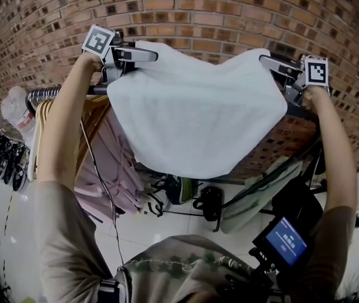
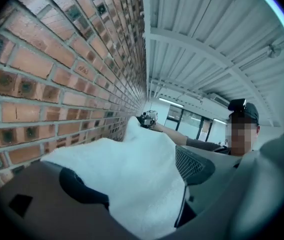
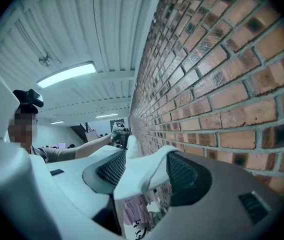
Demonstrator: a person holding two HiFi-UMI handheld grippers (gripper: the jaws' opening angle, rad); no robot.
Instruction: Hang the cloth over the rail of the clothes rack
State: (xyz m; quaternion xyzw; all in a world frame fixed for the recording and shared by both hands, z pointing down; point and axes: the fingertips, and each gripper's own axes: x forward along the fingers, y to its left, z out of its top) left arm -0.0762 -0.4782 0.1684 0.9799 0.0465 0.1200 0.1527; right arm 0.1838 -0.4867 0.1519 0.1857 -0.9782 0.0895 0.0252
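A white cloth [image 1: 192,112] hangs spread between my two grippers, high up against the brick wall, and drapes down in front of the clothes rack. The rack's rail [image 1: 42,94] shows only at the left; the cloth hides the rest. My left gripper [image 1: 143,54] is at the cloth's left top corner. In the left gripper view the cloth [image 2: 132,174] lies loose across wide-apart jaws. My right gripper [image 1: 273,62] is at the right top corner. In the right gripper view a fold of cloth [image 3: 142,171] sits between its parted pads [image 3: 184,176].
The brick wall [image 1: 217,11] stands close behind both grippers. Pink garments [image 1: 113,163] on hangers fill the rack's left part, and a green garment [image 1: 261,194] hangs lower right. Shoes [image 1: 6,163] line the floor at far left. A device with a blue screen [image 1: 285,243] sits near my right arm.
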